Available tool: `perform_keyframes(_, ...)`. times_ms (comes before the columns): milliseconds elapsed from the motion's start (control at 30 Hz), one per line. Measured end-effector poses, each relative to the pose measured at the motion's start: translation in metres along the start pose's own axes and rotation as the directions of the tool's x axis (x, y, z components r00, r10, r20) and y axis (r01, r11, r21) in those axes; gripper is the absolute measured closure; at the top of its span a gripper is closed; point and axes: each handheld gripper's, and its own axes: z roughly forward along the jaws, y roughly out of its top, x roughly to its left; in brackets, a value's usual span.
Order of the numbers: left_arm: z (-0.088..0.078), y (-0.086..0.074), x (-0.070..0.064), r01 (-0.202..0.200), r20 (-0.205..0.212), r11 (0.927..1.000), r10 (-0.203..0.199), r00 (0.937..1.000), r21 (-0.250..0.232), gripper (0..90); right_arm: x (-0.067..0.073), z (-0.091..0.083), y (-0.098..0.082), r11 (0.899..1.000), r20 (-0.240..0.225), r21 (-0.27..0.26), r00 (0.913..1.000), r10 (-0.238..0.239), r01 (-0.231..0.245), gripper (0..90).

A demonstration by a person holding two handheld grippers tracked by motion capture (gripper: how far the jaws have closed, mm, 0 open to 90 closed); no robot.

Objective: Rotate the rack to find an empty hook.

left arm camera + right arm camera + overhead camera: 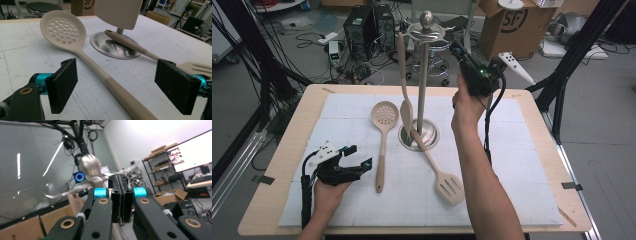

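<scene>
The right claw (121, 202), its jaws pressed together on nothing, points at the stand's silver knob (90, 166).

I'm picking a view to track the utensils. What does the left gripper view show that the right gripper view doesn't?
Left gripper view alone: the beige perforated skimmer spoon and beige slotted turner lying on the white mat, plus the stand's round steel base, between the open left gripper.

Right gripper view alone: the shut right gripper beside the stand's silver ball top.

Both share the steel utensil stand.

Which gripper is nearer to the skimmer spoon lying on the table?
Left. The left gripper sits just beside the skimmer spoon handle; the right gripper is raised near the stand top.
</scene>
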Motion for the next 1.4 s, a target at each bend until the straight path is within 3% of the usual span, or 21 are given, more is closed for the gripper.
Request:
perform_keyframes(133, 0.000, 0.000, 0.000, -0.003, -0.001, 1.0000, 0.003, 1.0000, 0.002, 19.0, 0.010, 0.000, 0.001, 0.999, -0.013, 0.011, 0.9993, -0.034, 0.034, 89.8)
perform_keyframes(267, 0.000, 0.000, 0.000, -0.002, -0.002, 1.0000, 0.002, 1.0000, -0.002, 19.0, 0.013, -0.001, -0.001, 0.999, -0.015, 0.012, 0.9994, -0.030, 0.031, 89.8)
perform_keyframes(433, 0.001, 0.000, 0.000, -0.004, -0.004, 1.0000, 0.004, 1.0000, 0.003, 18.9, 0.023, -0.001, -0.003, 0.996, -0.026, 0.026, 0.9962, -0.083, 0.084, 89.8)
perform_keyframes(667, 0.000, 0.000, 0.000, -0.004, -0.004, 1.0000, 0.004, 1.0000, 0.005, 18.9, 0.035, 0.002, -0.010, 0.994, -0.049, 0.033, 0.9933, -0.104, 0.106, 89.8)
perform_keyframes(1067, 0.001, 0.000, 0.000, -0.008, -0.005, 1.0000, 0.008, 1.0000, 0.003, 18.9, 0.034, -0.004, -0.013, 0.991, -0.039, 0.056, 0.9916, -0.124, 0.126, 89.4)
perform_keyframes(1400, 0.001, 0.000, 0.000, -0.007, -0.004, 0.9999, 0.007, 1.0000, 0.008, 18.9, 0.015, -0.025, -0.033, 0.993, 0.030, 0.102, 0.9977, -0.061, 0.057, 61.9)
